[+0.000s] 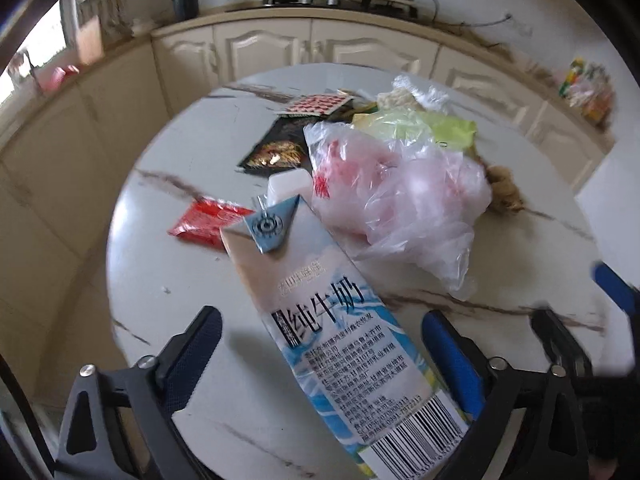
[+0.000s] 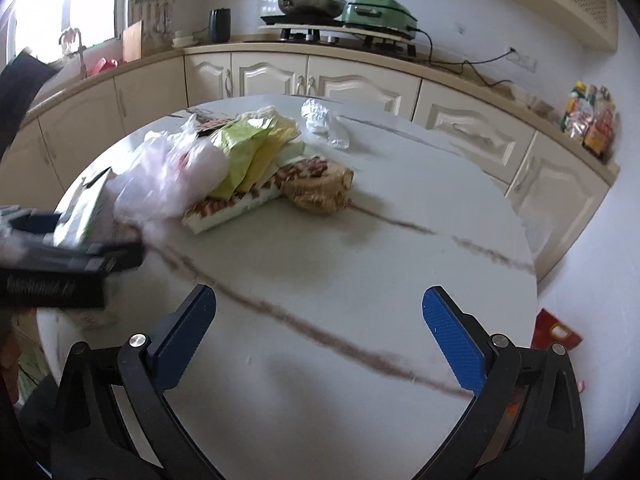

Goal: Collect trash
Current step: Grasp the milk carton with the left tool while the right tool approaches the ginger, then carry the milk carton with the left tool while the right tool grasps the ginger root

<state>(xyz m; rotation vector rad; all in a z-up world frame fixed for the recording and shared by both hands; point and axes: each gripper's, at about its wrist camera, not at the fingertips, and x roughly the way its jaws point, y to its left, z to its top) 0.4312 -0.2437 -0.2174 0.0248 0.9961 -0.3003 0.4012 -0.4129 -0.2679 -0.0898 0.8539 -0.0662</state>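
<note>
The left tongs stand spread around the milk carton, not pinching it, seemingly lining up a grasp. The right tongs hang spread, empty, over bare bench.

Left tongs spread wide, blue pads apart, right tongs likewise agape, both angled forward and downward

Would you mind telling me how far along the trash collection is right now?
Nothing looks collected yet, and no bin is in view. In hand: the milk carton lies between the open left tongs, not visibly gripped. The right tongs are open and empty. Left on the table: the plastic bag, red sachet, green wrapper and foil.
</note>
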